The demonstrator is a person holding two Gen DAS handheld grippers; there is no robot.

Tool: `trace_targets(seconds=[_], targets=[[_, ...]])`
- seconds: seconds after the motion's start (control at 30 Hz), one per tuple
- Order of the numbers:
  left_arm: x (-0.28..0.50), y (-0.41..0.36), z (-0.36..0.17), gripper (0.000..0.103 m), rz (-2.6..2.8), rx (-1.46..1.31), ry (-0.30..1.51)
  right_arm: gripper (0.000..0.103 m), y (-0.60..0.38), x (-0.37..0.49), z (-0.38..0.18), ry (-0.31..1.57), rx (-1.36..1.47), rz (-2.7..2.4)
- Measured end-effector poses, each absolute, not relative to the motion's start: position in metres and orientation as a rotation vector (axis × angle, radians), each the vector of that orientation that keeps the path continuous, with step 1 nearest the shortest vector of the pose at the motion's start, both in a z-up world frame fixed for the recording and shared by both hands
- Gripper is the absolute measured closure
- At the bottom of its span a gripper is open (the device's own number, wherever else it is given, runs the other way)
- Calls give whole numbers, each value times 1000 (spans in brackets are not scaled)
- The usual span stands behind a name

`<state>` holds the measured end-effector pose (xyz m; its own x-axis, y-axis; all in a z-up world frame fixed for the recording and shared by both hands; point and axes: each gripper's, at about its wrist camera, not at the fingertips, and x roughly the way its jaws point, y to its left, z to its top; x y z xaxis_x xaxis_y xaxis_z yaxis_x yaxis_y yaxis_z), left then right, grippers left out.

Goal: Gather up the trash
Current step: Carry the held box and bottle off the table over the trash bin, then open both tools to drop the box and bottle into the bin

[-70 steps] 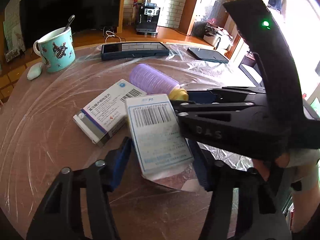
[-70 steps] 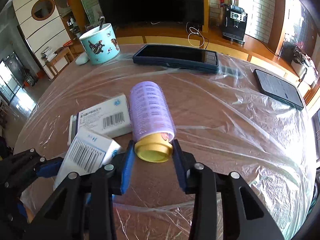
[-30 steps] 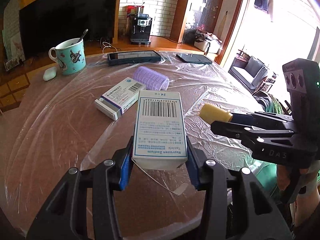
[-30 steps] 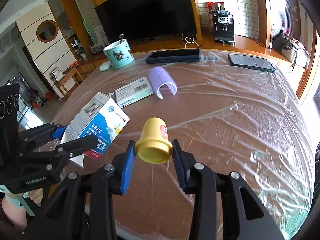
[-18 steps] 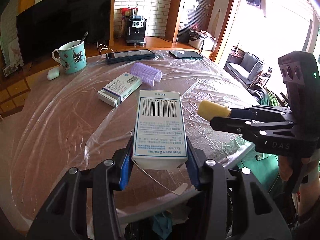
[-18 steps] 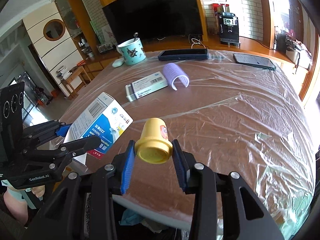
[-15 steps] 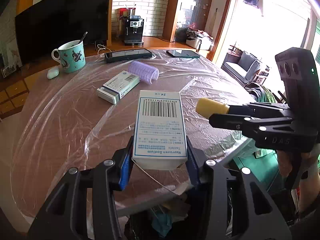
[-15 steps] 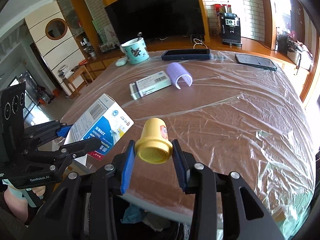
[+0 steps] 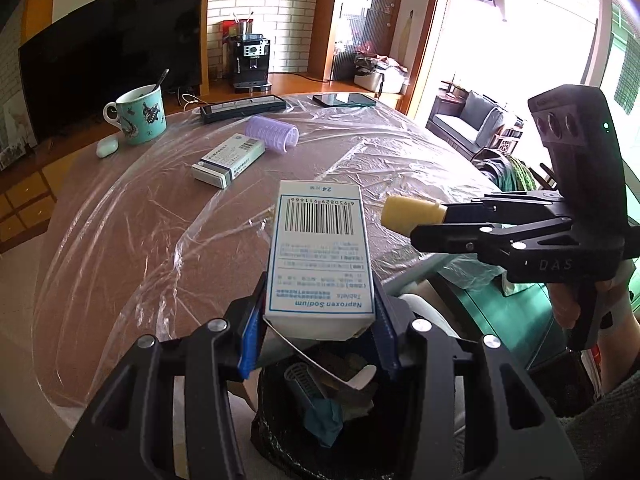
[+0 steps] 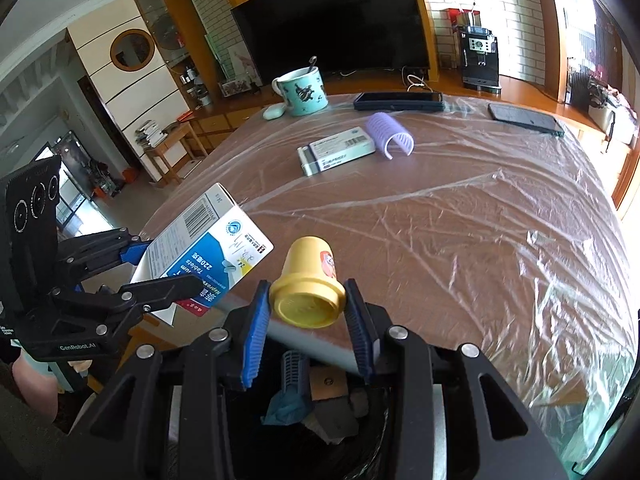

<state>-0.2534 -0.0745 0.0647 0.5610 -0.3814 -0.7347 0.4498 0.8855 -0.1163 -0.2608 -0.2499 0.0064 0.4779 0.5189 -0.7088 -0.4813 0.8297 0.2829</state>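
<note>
Already the bin below the table edge holds some scraps, while a pill box and a purple roller lie on the table, so roughly half seems left. Left gripper, partly closed, clamps the white carton above the bin. Right gripper, narrowly closed, pinches the yellow cap over it; neither is dropped yet.
</note>
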Motion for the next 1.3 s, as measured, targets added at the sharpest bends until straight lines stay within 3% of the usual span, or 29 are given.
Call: trace_targets(seconds=[0.83, 1.3], targets=[[-315, -81, 49, 56, -606, 182, 920, 66, -250, -315, -13, 976, 21, 662], [-319, -88, 11, 56, -615, 230, 1043, 66, -241, -320, -48, 1064, -23, 638]])
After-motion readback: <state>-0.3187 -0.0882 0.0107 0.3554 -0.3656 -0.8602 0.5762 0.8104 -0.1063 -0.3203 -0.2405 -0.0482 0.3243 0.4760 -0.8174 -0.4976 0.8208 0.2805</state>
